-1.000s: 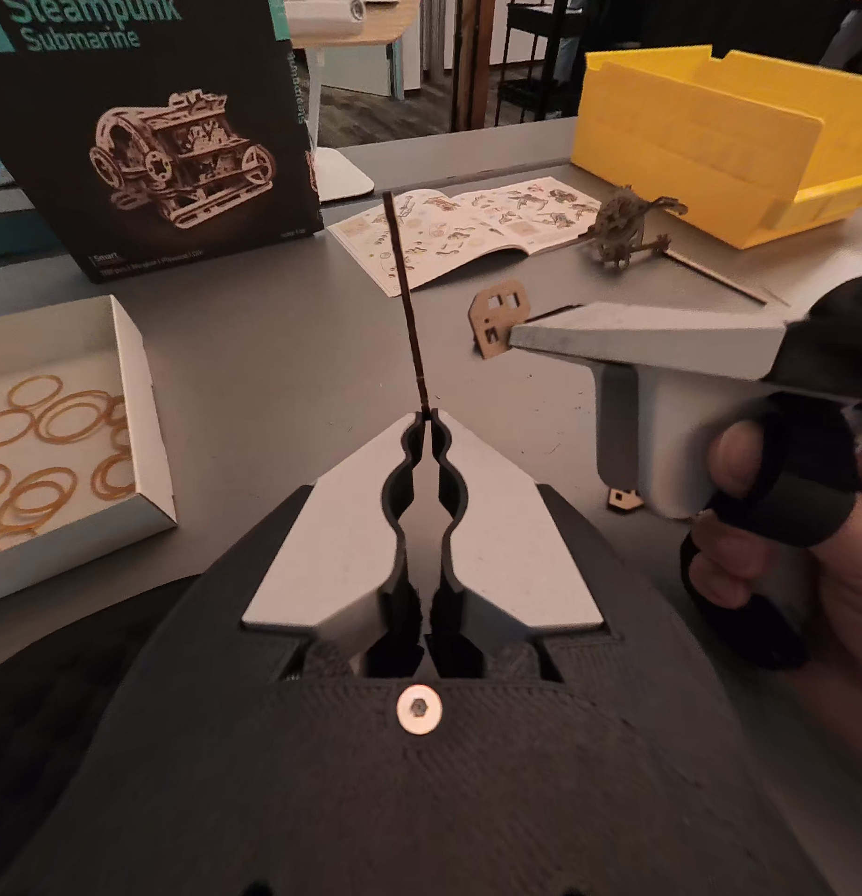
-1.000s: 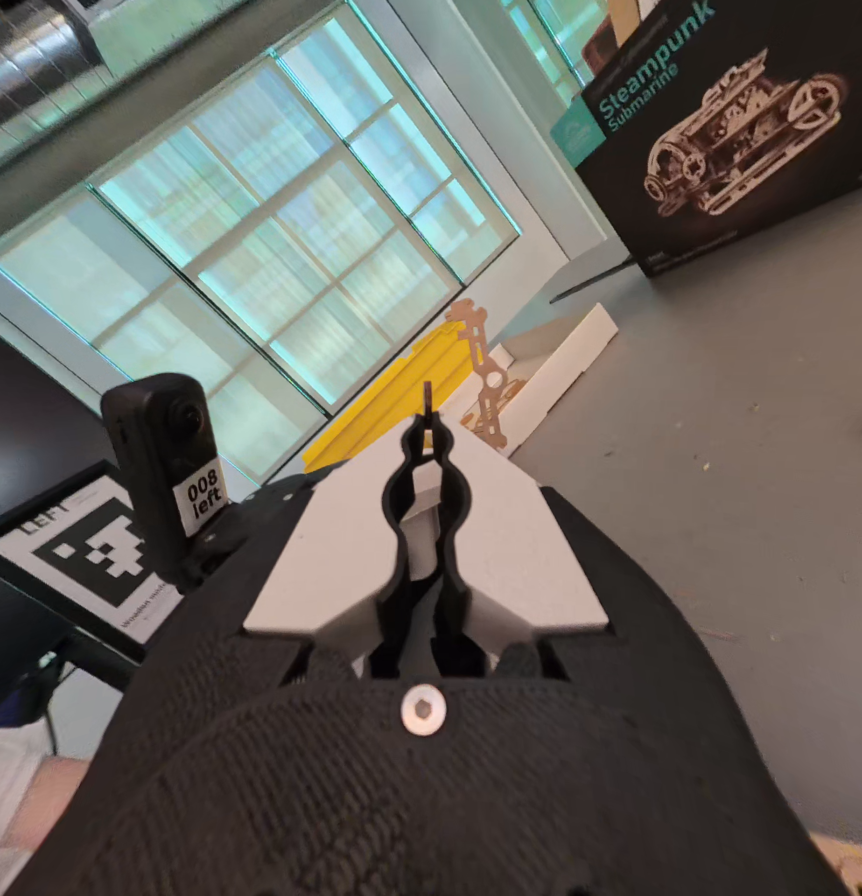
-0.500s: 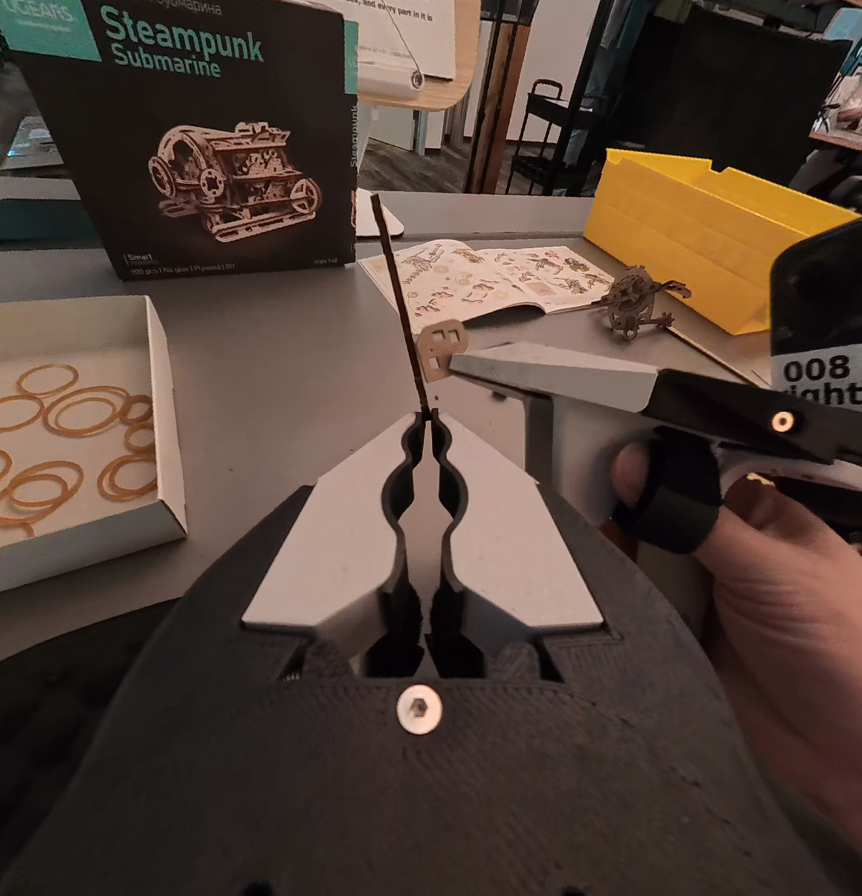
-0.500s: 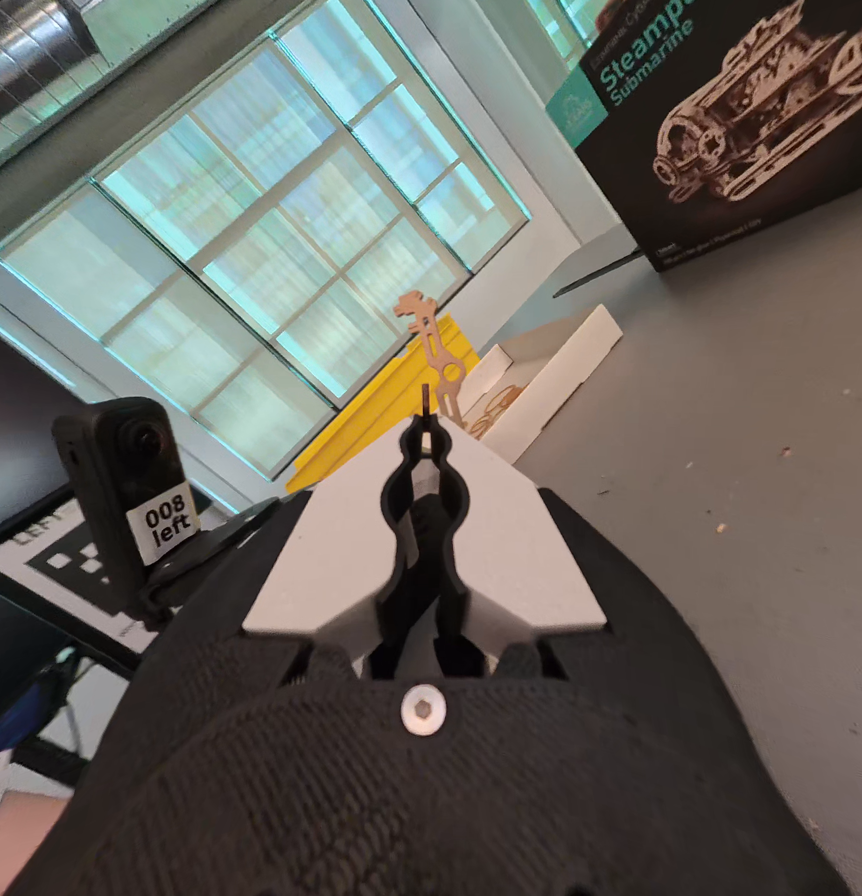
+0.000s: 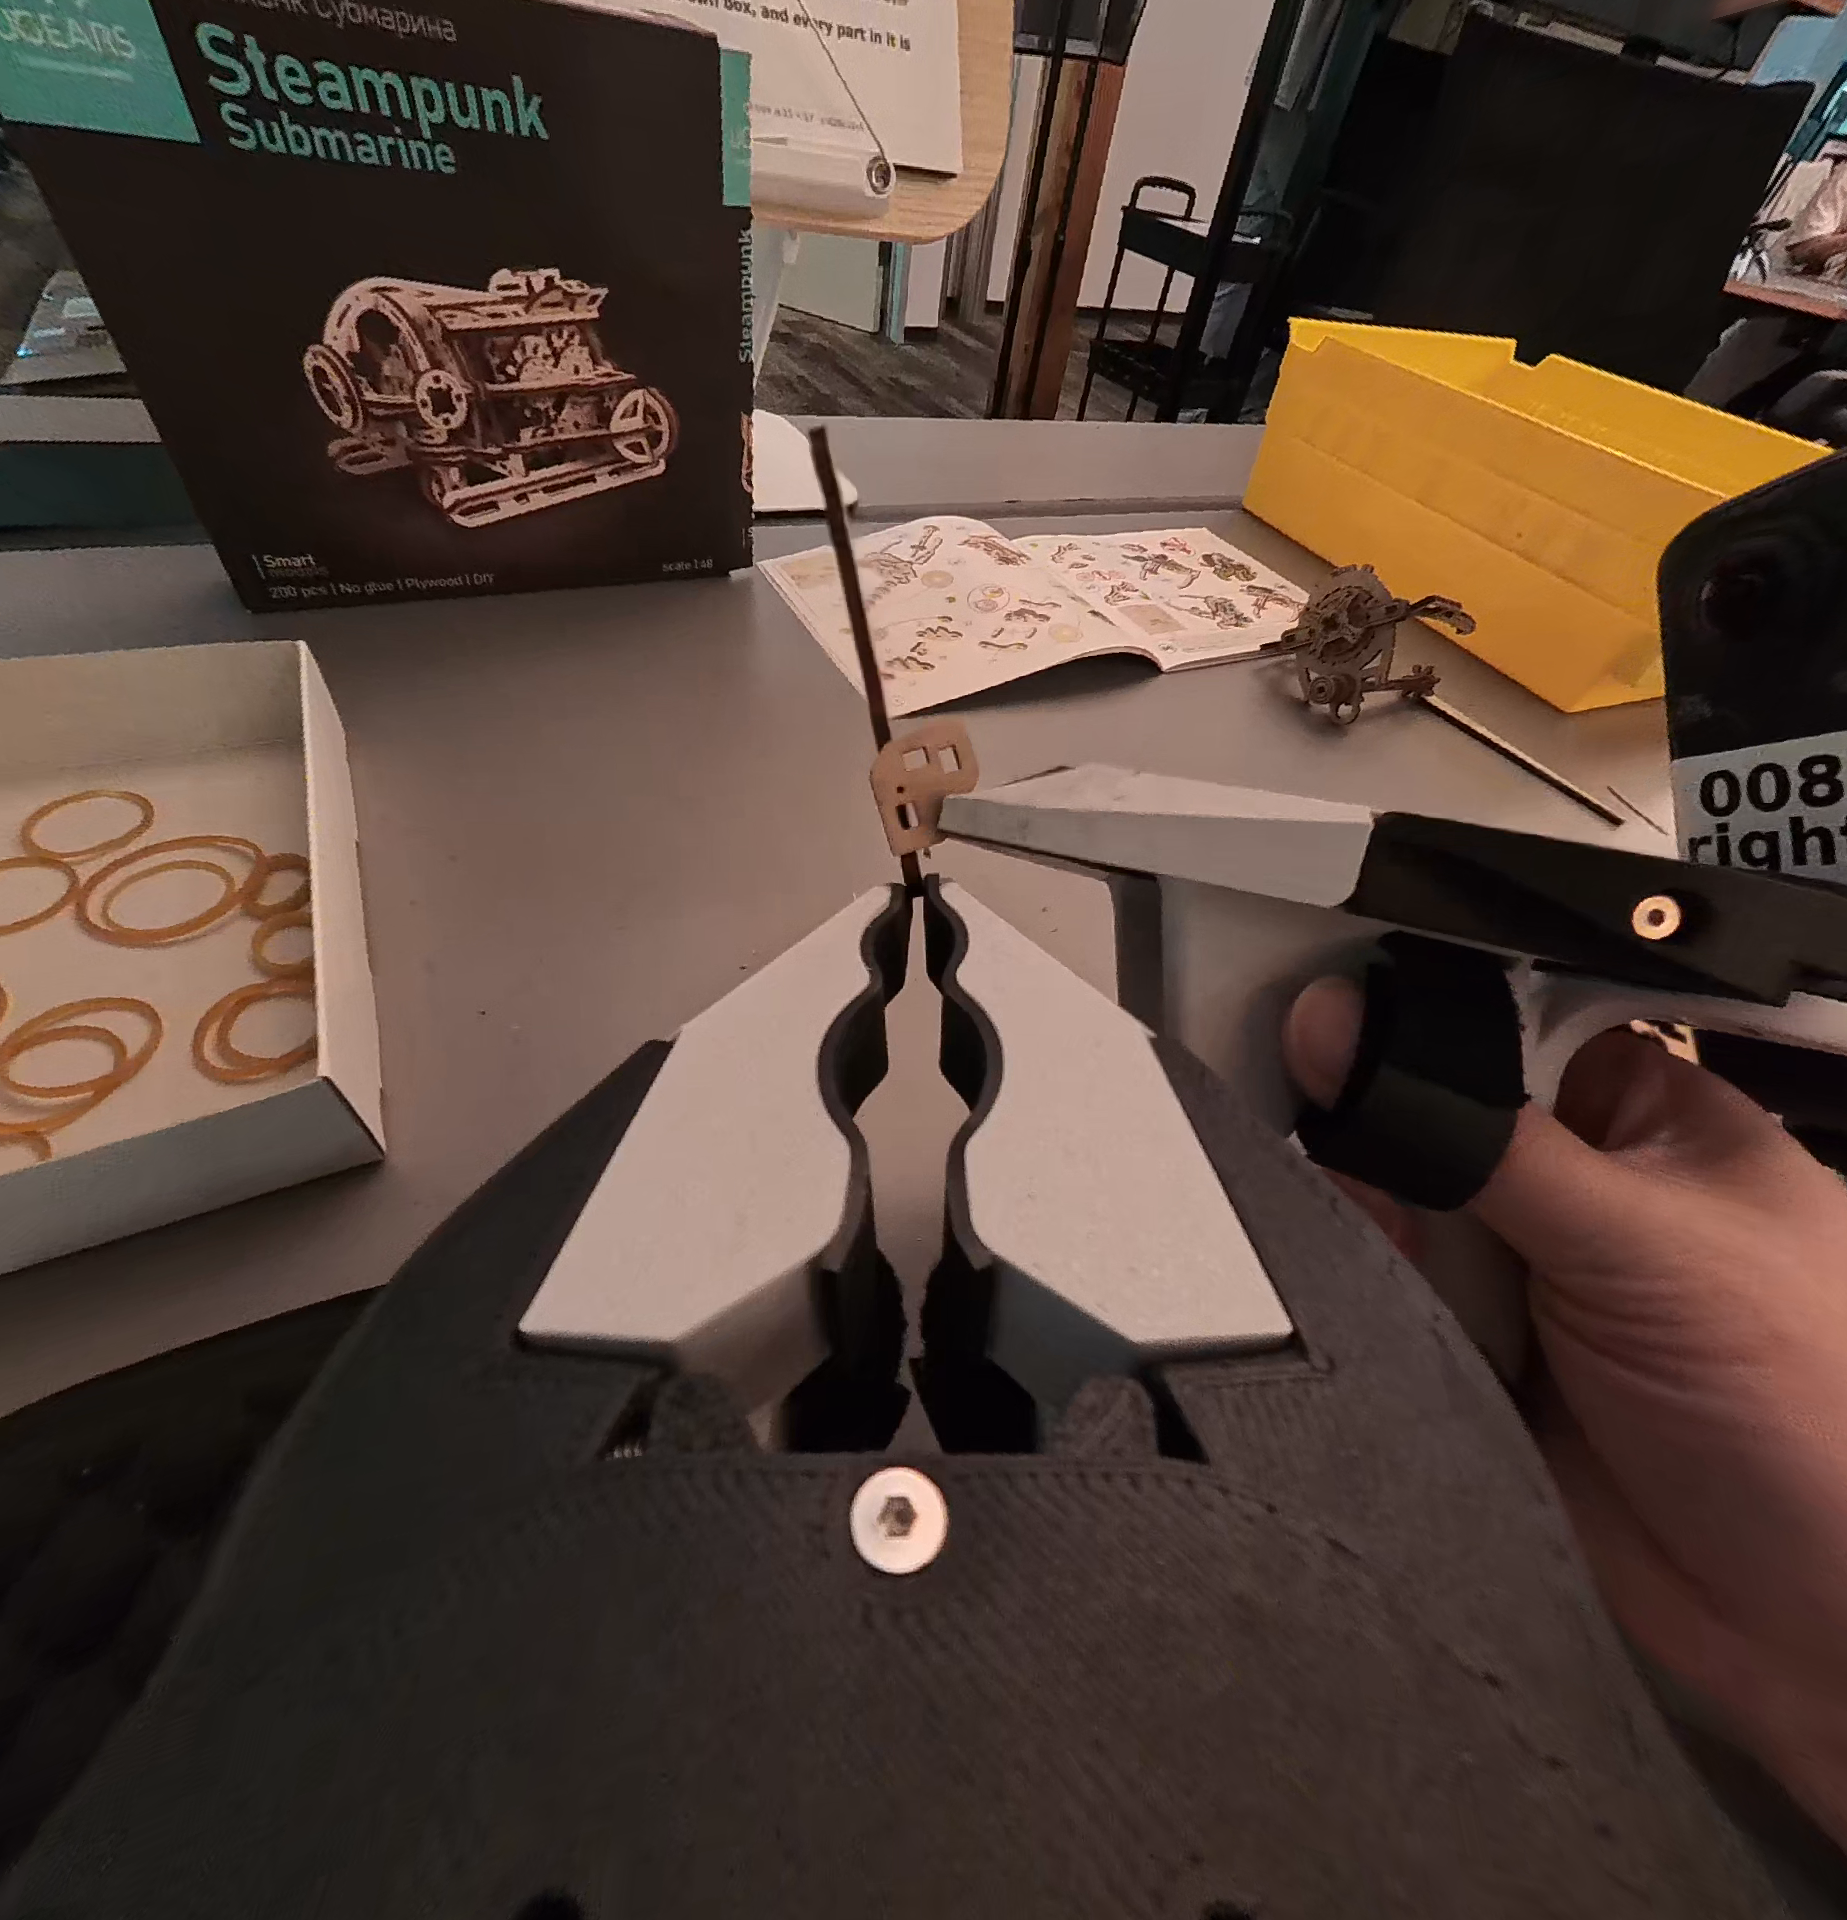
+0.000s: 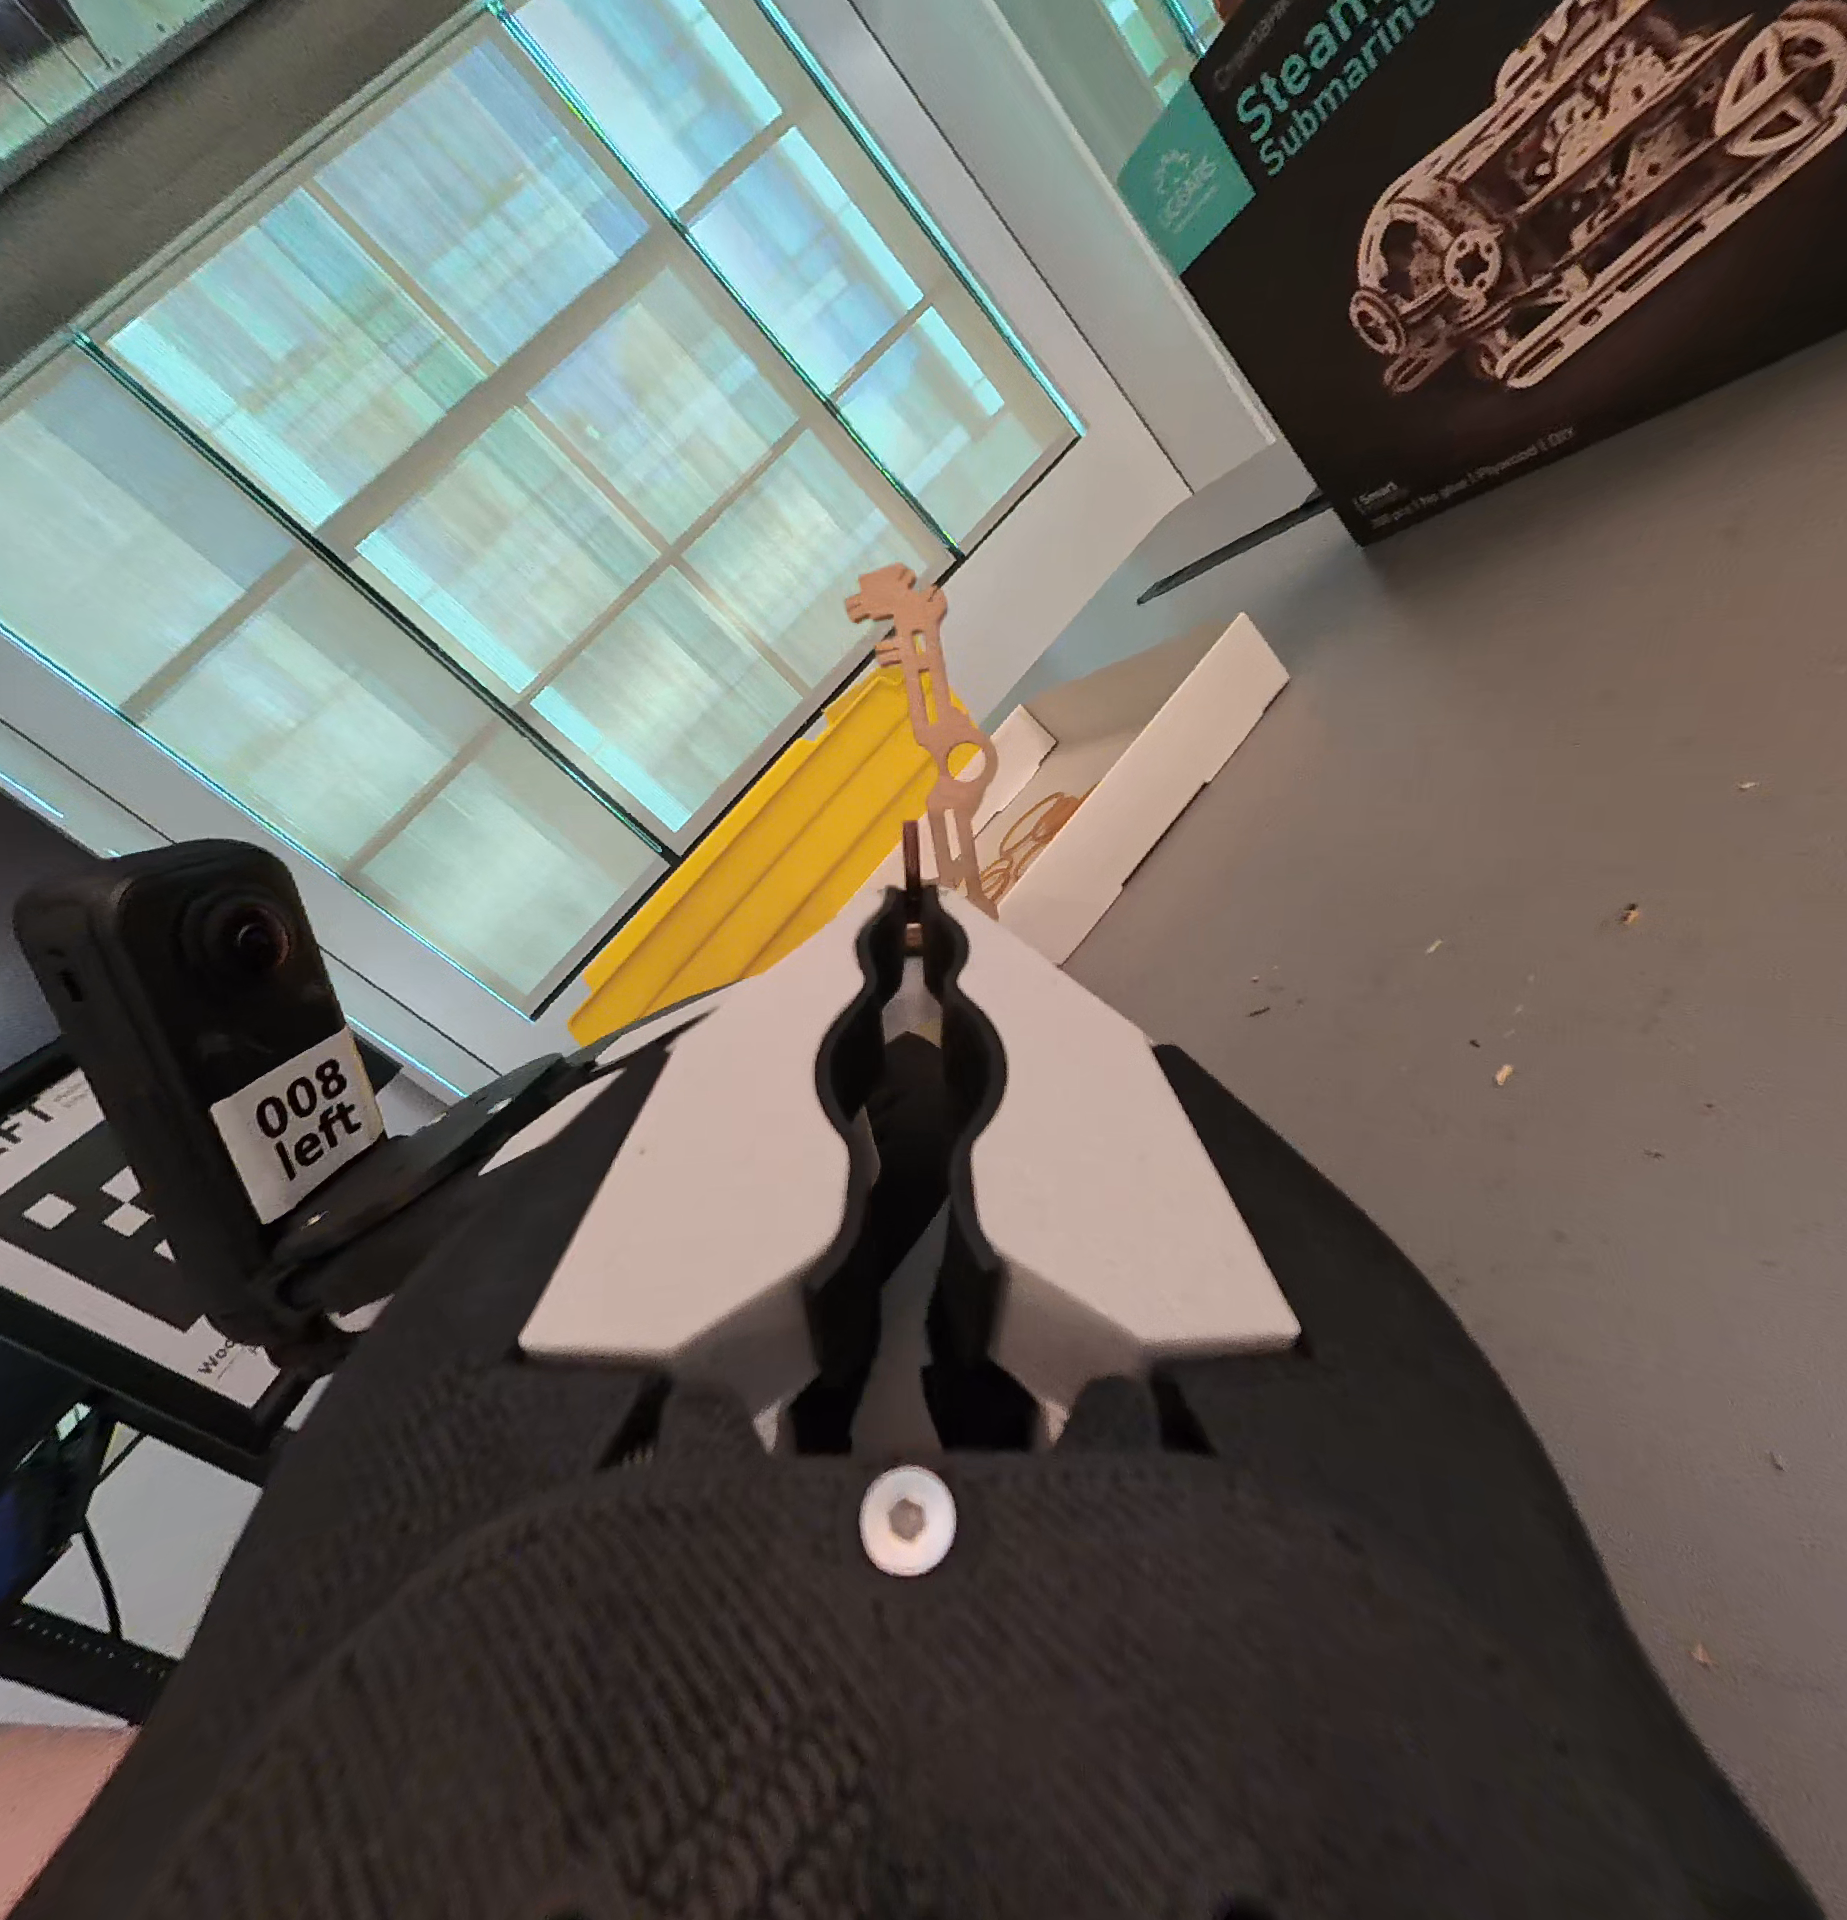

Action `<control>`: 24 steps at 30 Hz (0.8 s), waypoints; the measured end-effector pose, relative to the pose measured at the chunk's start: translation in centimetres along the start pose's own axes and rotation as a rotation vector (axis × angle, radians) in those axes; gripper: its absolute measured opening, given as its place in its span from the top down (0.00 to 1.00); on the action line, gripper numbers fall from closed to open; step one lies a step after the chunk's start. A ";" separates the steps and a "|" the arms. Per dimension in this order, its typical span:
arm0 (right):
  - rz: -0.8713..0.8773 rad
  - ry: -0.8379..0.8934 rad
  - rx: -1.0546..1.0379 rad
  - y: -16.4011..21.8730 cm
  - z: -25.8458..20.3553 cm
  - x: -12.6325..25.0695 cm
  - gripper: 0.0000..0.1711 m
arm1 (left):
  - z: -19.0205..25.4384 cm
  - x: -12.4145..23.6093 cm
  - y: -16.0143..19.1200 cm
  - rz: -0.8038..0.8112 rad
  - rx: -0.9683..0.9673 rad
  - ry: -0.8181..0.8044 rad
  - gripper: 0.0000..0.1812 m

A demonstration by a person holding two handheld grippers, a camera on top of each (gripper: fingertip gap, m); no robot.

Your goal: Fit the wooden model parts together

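The long slotted wooden strip (image 5: pixel 854 665) stands almost upright out of the left tool (image 5: pixel 911 902), its fingertips pressed together on the strip's lower end; its long axis runs straight ahead of that tool and leans a little to the tool's left. In the left wrist view it shows edge-on as a thin dark line; in the right wrist view (image 6: pixel 934 743) its flat face shows, with a ring hole partway along and a notched head at the far end.

The small square-holed wooden plate (image 5: pixel 921 787) is pinched at the tip of the right tool (image 5: pixel 948 823), which comes in crosswise from the left tool's right. The plate lies against the strip just ahead of the left tool's fingertips, so the two parts touch or nearly touch; whether a slot is already engaged cannot be told. In the right wrist view the plate (image 6: pixel 913 871) shows only edge-on at the closed tips of the right tool (image 6: pixel 913 902).

Judging from this, the coming move turns on the plate sliding square across the strip's long axis.

Farther out on the grey surface (image 5: pixel 586 790) lie a white tray (image 5: pixel 327 935) of rubber bands (image 5: pixel 160 904) to the left, the kit box (image 5: pixel 399 301), an open instruction booklet (image 5: pixel 1044 613), a part-built wooden assembly (image 5: pixel 1350 655) and a yellow bin (image 5: pixel 1501 499).
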State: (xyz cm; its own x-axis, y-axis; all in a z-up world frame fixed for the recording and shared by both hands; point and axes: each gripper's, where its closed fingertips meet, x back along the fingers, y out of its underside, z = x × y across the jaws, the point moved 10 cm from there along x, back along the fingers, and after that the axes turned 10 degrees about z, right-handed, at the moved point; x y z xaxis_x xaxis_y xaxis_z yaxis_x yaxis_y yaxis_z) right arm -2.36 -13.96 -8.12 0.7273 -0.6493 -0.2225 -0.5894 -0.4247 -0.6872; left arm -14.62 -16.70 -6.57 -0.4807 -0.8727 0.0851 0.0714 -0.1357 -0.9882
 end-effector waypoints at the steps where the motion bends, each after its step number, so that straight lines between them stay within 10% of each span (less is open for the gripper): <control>1: 0.009 0.009 0.001 0.0 0.0 0.0 0.99 | 0.0 0.0 0.0 0.001 0.004 0.004 1.00; 24: -0.079 0.051 -0.347 -0.2 1.0 3.1 0.99 | 1.9 1.9 0.5 -0.171 -0.092 0.110 1.00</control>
State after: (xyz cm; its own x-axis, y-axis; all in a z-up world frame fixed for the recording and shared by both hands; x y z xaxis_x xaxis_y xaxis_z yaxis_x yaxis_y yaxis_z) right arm 0.36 -15.23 -9.37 0.7620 -0.6330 -0.1369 -0.6227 -0.6581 -0.4233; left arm -13.82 -19.30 -6.63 -0.5719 -0.7834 0.2433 -0.0973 -0.2297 -0.9684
